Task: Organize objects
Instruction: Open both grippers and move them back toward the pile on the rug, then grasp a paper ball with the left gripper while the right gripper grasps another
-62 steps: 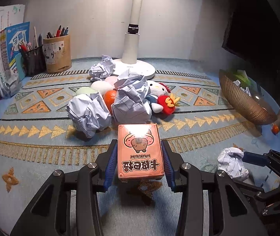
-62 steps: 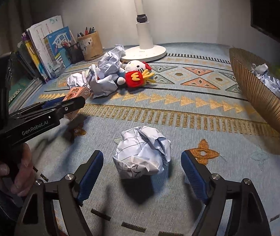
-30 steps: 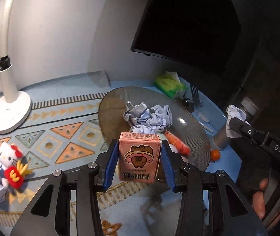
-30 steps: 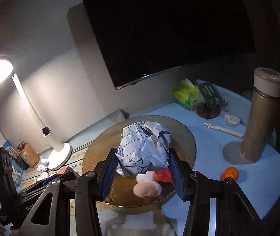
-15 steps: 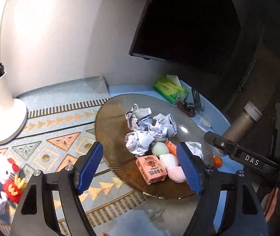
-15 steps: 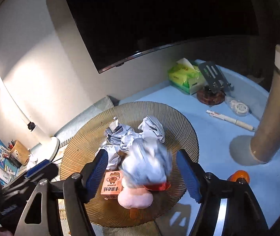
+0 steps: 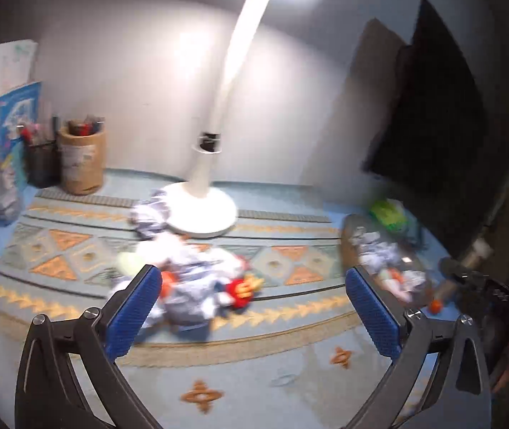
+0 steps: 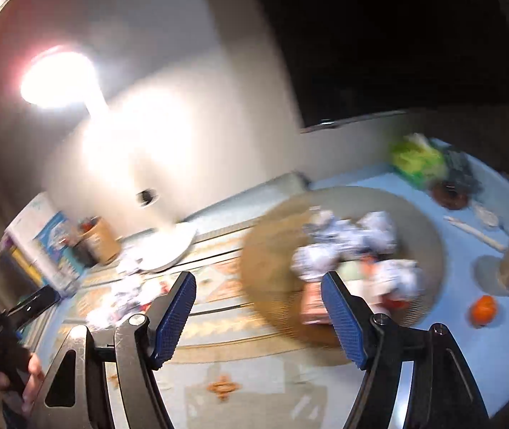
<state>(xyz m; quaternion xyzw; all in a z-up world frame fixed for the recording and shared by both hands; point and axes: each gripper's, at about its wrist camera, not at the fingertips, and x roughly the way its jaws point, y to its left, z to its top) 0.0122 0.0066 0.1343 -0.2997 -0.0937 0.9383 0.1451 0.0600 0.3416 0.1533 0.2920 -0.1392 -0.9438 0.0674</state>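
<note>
Jaws wide, empty on both grippers — left gripper (image 7: 254, 304) faces paper pile (image 7: 190, 286); right gripper (image 8: 258, 318) beside bowl (image 8: 272, 250).

Left gripper (image 7: 254, 307) and right gripper (image 8: 258, 307) — both fingers spread wide, empty.

Blurred crumpled paper balls (image 8: 347, 239) and pink box (image 8: 312, 304) in brown ribbed bowl (image 8: 272, 250); more paper (image 7: 190, 286) on mat.
</note>
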